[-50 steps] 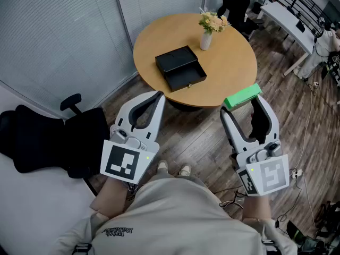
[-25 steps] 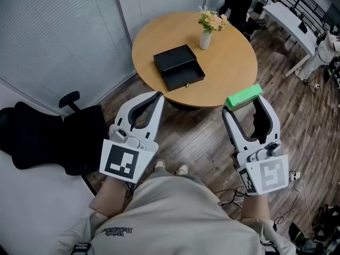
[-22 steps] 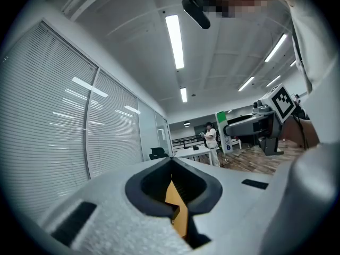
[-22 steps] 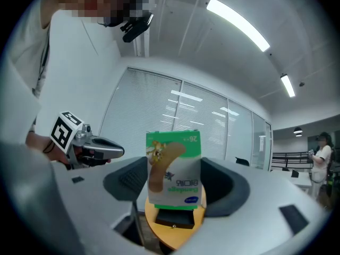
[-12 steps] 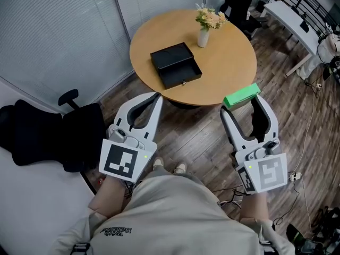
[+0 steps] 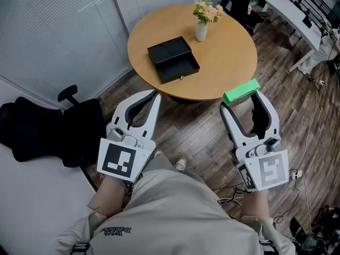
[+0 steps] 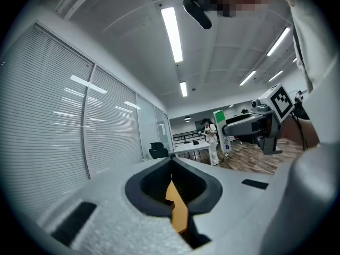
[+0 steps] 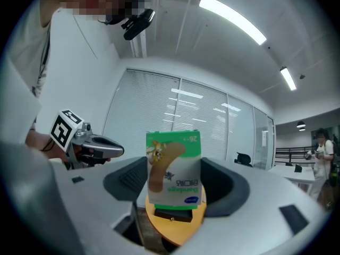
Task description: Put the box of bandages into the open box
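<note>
A green box of bandages (image 6: pixel 241 91) is held over the wooden floor, short of the round wooden table (image 6: pixel 228 62), with my right gripper (image 6: pixel 241 98) shut on it. In the right gripper view the bandage box (image 8: pixel 174 169) stands upright between the jaws, and the black open box (image 8: pixel 172 215) shows just below it. The black open box (image 6: pixel 172 60) lies on the table's left half with its lid flat behind it. My left gripper (image 6: pixel 155 94) is shut and empty, left of the right one, also short of the table. In the left gripper view its jaws meet, with tabletop (image 7: pixel 179 211) seen behind them.
A white vase of flowers (image 6: pixel 201 21) stands at the table's far side. A black office chair (image 6: pixel 50 132) sits on the floor at the left. A blind-covered glass wall (image 6: pixel 64 31) runs behind. White desks (image 6: pixel 295 15) and floor cables (image 6: pixel 308 142) are at the right.
The table and black box have drifted slightly up and left in the head view as the person steps. Both grippers keep their pose, the right still shut on the bandage box.
</note>
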The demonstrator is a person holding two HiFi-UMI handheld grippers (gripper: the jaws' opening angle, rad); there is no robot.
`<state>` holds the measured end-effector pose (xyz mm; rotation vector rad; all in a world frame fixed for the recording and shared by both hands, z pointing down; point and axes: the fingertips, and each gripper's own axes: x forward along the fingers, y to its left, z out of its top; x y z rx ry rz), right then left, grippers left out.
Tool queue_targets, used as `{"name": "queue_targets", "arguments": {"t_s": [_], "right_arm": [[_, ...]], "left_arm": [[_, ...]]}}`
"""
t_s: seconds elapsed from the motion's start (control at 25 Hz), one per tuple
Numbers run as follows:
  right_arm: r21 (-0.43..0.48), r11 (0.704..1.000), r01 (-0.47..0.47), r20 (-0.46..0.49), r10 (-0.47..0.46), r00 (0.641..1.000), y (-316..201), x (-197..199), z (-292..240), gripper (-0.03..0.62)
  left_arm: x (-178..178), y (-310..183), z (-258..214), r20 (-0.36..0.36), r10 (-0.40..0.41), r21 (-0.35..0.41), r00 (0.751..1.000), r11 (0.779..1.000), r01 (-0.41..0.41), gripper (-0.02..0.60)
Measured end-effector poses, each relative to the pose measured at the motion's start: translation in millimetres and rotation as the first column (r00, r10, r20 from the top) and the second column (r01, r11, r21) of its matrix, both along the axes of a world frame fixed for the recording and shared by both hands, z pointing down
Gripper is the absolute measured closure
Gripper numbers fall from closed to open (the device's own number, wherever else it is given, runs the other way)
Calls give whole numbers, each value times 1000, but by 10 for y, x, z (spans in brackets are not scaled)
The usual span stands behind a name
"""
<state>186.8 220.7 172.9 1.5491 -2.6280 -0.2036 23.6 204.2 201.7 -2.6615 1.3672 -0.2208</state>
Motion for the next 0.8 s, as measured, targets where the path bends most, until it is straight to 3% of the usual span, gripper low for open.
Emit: {"name": "queue_targets", "arguments": {"t_s": [0.8], "right_arm": [[-32, 999, 28, -59, -30, 998, -344, -150, 94, 303]], "left_arm": [[-66, -320, 68, -5, 3, 0, 1000, 1000, -3, 560]]}}
